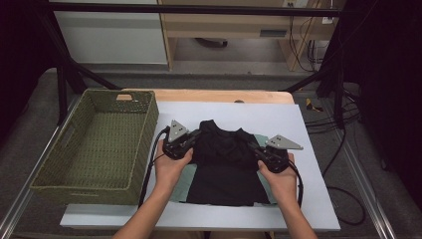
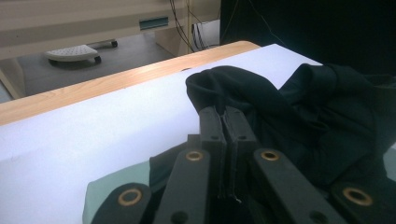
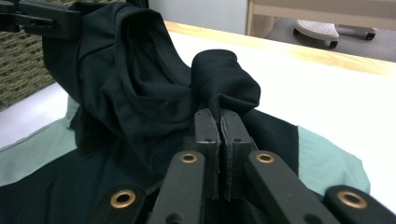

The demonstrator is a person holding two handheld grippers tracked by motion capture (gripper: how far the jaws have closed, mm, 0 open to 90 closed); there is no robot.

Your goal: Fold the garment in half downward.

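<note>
Fold in progress | black shirt (image 1: 225, 162) on white surface (image 1: 308, 199), top edge doubled forward | left hand-held gripper (image 1: 190, 138) and right hand-held gripper (image 1: 255, 149) each clamped on a corner, keeping the fold even | basket (image 1: 74, 186) waits alongside

Both forearms are bare, with no sleeve in view. Each tongs, left (image 1: 196, 133) and right (image 1: 250, 145), is black, with brass-ringed screw holes along its linkage arms, a grey three-cornered plate on top and a black trailing cable.
</note>
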